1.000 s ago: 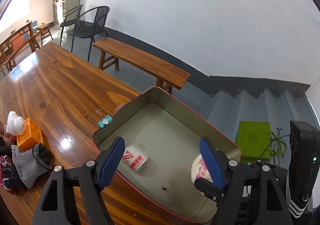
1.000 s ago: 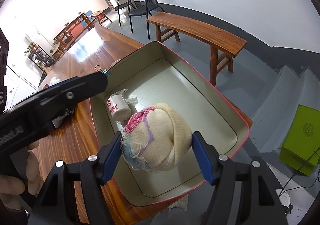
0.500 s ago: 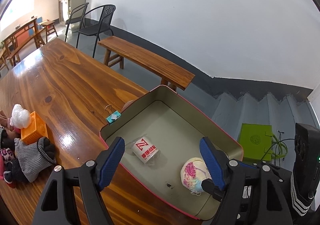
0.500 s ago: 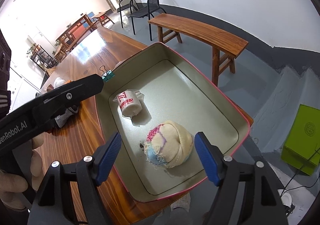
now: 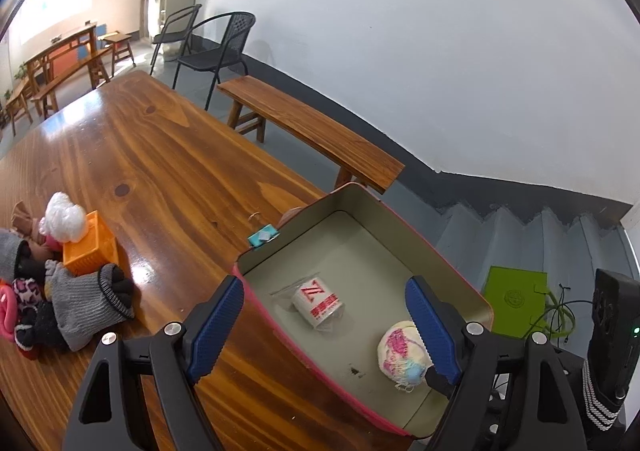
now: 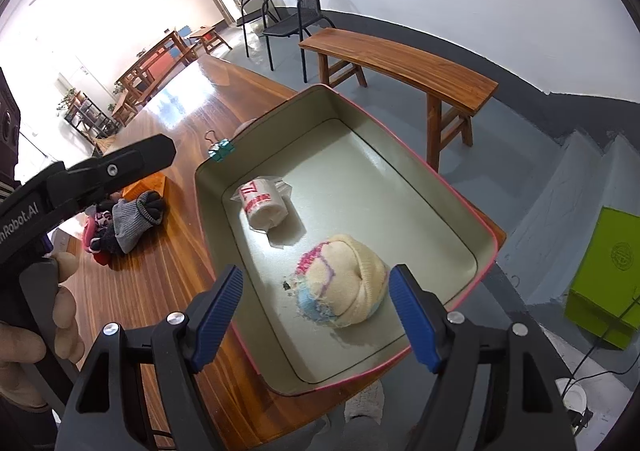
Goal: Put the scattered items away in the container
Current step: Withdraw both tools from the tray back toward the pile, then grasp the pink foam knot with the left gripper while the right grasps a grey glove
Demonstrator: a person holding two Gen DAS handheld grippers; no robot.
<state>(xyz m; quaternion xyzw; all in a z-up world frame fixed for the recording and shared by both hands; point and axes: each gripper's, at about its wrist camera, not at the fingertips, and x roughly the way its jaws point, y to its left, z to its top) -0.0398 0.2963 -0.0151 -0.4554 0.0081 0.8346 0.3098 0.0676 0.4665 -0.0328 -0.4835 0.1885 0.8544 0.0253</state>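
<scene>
We see the pink-rimmed rectangular metal tin (image 6: 436,179) at the wooden worktop's (image 5: 160,171) right end, holding a cream balled sock (image 6: 344,283) and a red-printed white wrapped roll (image 6: 264,207), its print unreadable. Both our left gripper (image 5: 324,323) and right gripper (image 6: 316,315) gape wide, empty. "Robot.AI" marks the left gripper's side.

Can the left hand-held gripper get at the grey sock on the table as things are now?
Probably yes. The left hand-held gripper is open and empty, and the grey sock lies on top of the pile, to its left, with bare table between them.
</scene>
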